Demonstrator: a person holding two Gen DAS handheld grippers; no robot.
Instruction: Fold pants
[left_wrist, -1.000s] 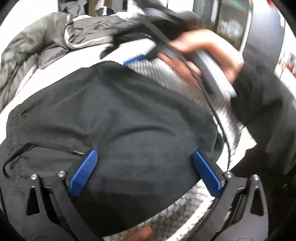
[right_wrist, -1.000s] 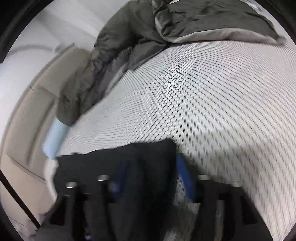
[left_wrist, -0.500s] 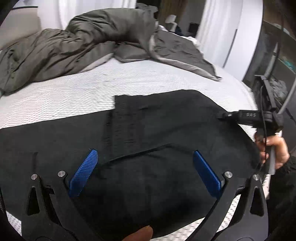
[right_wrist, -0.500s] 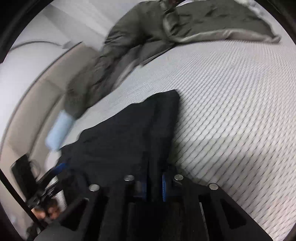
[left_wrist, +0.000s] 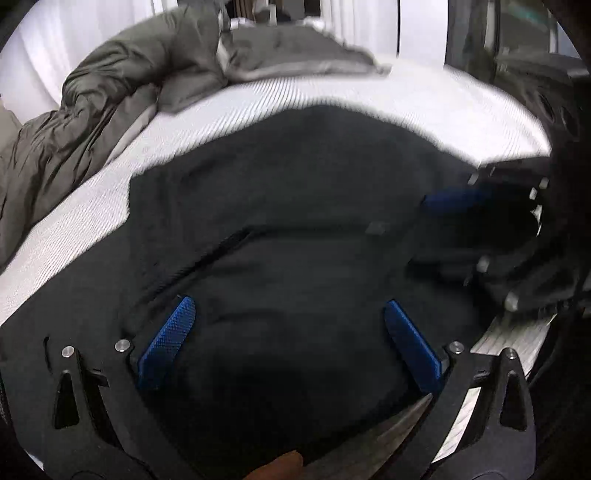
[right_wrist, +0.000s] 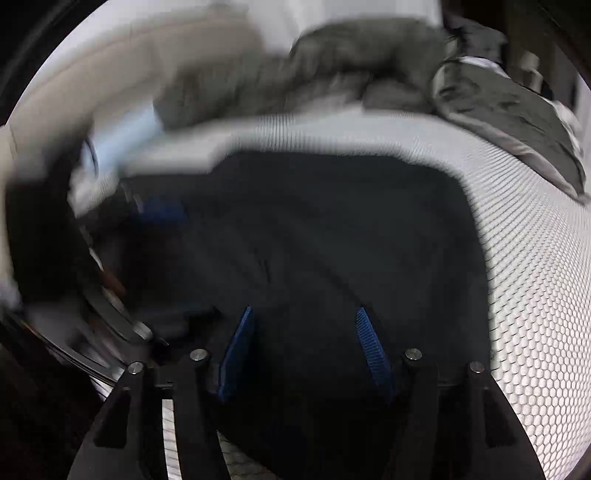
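- While the right tongs (right_wrist: 304, 347) are opening with nothing pinched, the left tongs (left_wrist: 288, 345) stand spread and released.
- Black pants (left_wrist: 295, 221) lie flat beneath both, on the bed (right_wrist: 535, 295).
- Grey duvet (left_wrist: 110, 110) lies bunched at the far side.

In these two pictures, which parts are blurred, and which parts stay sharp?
Left wrist view: the black pants and grey duvet are smeared; its own blue pads stay sharp. Right wrist view: the left side is strongly smeared; the patterned mattress cover at the right is crisp.
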